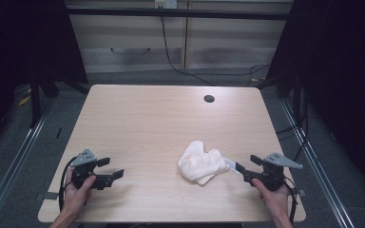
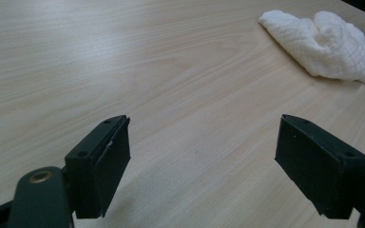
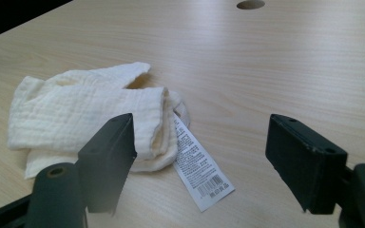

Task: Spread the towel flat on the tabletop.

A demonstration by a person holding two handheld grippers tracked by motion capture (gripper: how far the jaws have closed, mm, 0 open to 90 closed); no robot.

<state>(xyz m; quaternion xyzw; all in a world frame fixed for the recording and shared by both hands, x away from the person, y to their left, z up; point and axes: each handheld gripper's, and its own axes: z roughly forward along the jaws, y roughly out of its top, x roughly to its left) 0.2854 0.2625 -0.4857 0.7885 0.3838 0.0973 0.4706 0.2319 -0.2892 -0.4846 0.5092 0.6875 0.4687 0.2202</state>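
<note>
Pale wood covered the table (image 1: 147, 123) in front of me, and a round cable hole (image 1: 209, 99) sat near its far edge. Behind the table I saw a light cabinet (image 1: 180, 42) with a black cable hanging down before it, and dark curtains stood at both sides.

A white cloth (image 1: 200, 162) lay crumpled on the right half of the table, toward the near edge. Its printed label (image 3: 197, 164) stuck out flat on the wood on the side facing my right gripper (image 1: 243, 167).

I held the right gripper low over the table, just beside the cloth. Its jaws were wide apart and held nothing. In the right gripper view, one jaw stood in front of the edge of the cloth, and the label lay between the two jaws.

My left gripper (image 1: 110, 168) was at the left near corner, well apart from the cloth. Its jaws were also wide and held nothing, with bare wood between them.
</note>
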